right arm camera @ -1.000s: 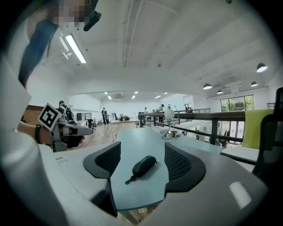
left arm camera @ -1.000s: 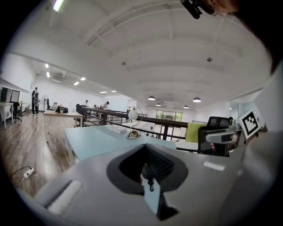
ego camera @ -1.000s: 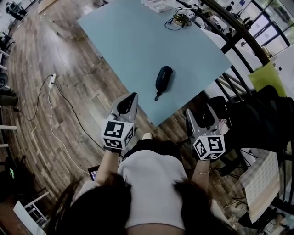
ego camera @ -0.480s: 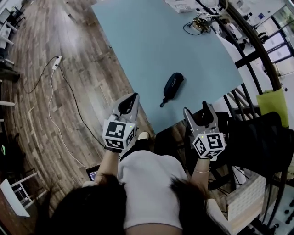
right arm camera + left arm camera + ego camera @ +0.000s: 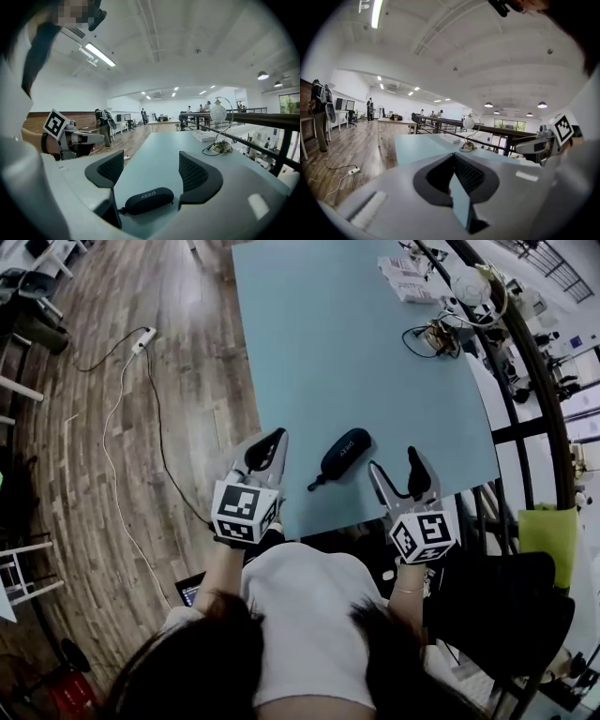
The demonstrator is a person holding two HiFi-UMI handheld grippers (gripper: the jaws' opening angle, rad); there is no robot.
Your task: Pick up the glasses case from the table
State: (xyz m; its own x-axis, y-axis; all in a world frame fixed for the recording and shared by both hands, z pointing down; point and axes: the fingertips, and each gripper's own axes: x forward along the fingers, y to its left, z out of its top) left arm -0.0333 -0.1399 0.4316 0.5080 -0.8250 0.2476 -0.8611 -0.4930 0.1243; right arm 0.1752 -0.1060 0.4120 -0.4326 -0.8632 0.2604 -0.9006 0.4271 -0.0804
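Your right gripper [image 5: 394, 463]: jaws opening, almost full spread, nothing gripped. Glasses case [image 5: 341, 455] lies untouched on table [image 5: 328, 352], near front edge, just ahead of those jaws. Left gripper [image 5: 269, 442]: jaws together, empty. Risk: close off-centre and rounded shell squirts out, skids toward edge.

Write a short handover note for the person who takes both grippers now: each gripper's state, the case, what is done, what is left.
Left gripper: shut, empty.
Right gripper: jaws opening, nothing gripped.
Glasses case: lying on the table near its front edge, between the two grippers, untouched.
Done: grippers at the table, no grasp yet.
Left: close on the case and lift it.
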